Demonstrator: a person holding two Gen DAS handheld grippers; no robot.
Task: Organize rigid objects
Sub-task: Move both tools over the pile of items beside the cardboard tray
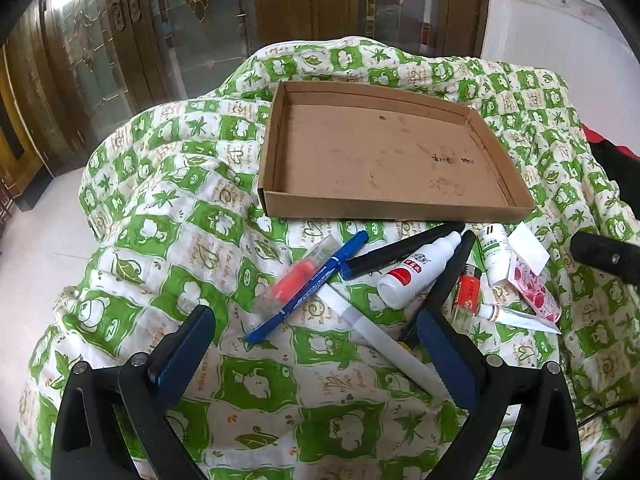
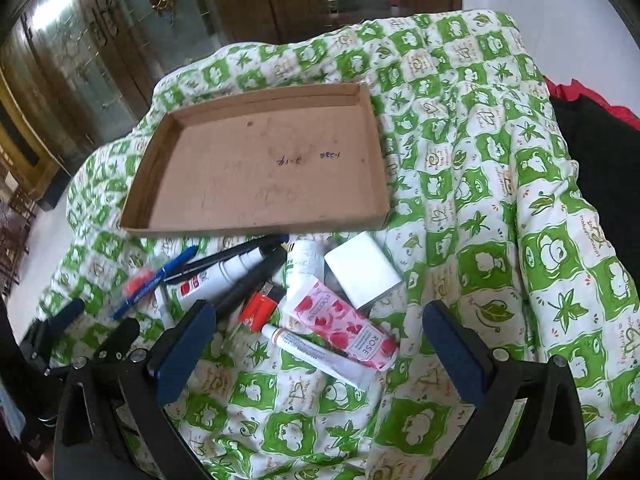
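An empty shallow cardboard tray (image 1: 516,184) (image 2: 256,226) lies on a green-and-white quilt. In front of it is a heap of small items: a blue pen (image 1: 316,280) (image 2: 160,280), a white pen (image 1: 384,340), black markers (image 1: 404,250), a white bottle with a red label (image 1: 416,274) (image 2: 218,276), an orange lighter (image 1: 466,292) (image 2: 258,308), a pink ROSE tube (image 2: 340,324) (image 1: 534,290), a thin white tube (image 2: 320,354) and a white box (image 2: 362,274). My left gripper (image 1: 316,340) is open above the pens. My right gripper (image 2: 320,334) is open over the tubes.
The quilt (image 1: 160,216) (image 2: 500,200) is bumpy and drapes off on all sides. Wooden doors with glass panels (image 1: 168,20) stand behind. A black and red cloth (image 2: 600,152) lies at the right. The other gripper's finger (image 1: 600,256) shows at the right edge.
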